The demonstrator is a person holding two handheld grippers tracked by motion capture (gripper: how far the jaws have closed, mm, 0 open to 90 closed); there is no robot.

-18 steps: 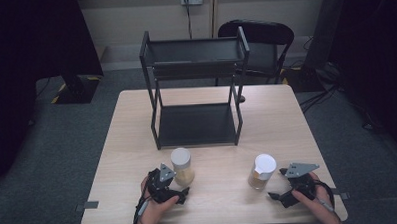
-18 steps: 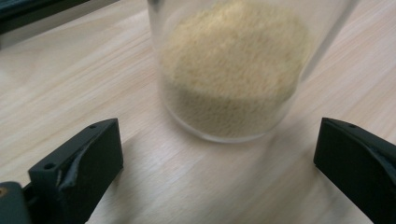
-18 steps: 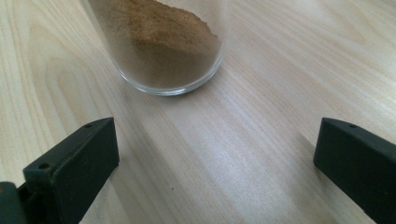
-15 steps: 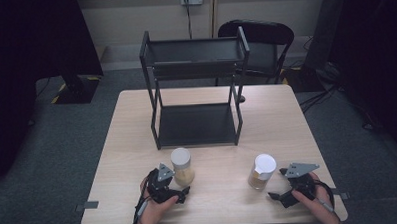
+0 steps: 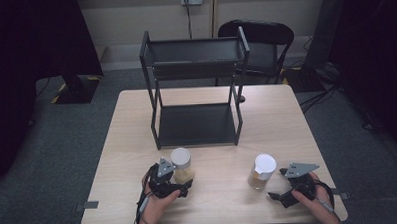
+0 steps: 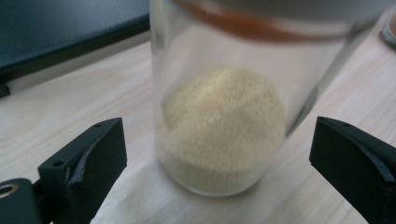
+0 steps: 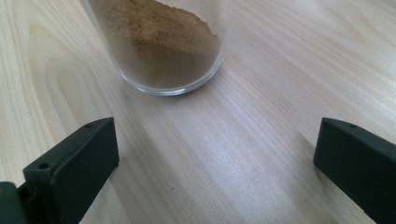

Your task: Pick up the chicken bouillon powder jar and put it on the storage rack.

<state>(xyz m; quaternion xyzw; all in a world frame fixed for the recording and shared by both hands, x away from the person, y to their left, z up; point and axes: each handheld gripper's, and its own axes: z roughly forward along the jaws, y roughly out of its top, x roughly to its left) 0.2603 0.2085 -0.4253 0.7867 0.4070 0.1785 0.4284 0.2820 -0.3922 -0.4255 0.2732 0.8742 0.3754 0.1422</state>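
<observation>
Two glass jars are standing on the table (image 5: 137, 144) in front of a black shelf rack (image 5: 195, 82) in the high view, one beside each gripper. In the left gripper view, the left gripper (image 6: 215, 186) is spreading its released jaws around the pale-powder jar (image 6: 224, 116) without touching it; closing on it seems to be the next move. In the right gripper view, the right gripper (image 7: 215, 172) is waiting wide open, short of the brown-powder jar (image 7: 163, 42), and would need to advance first.
</observation>
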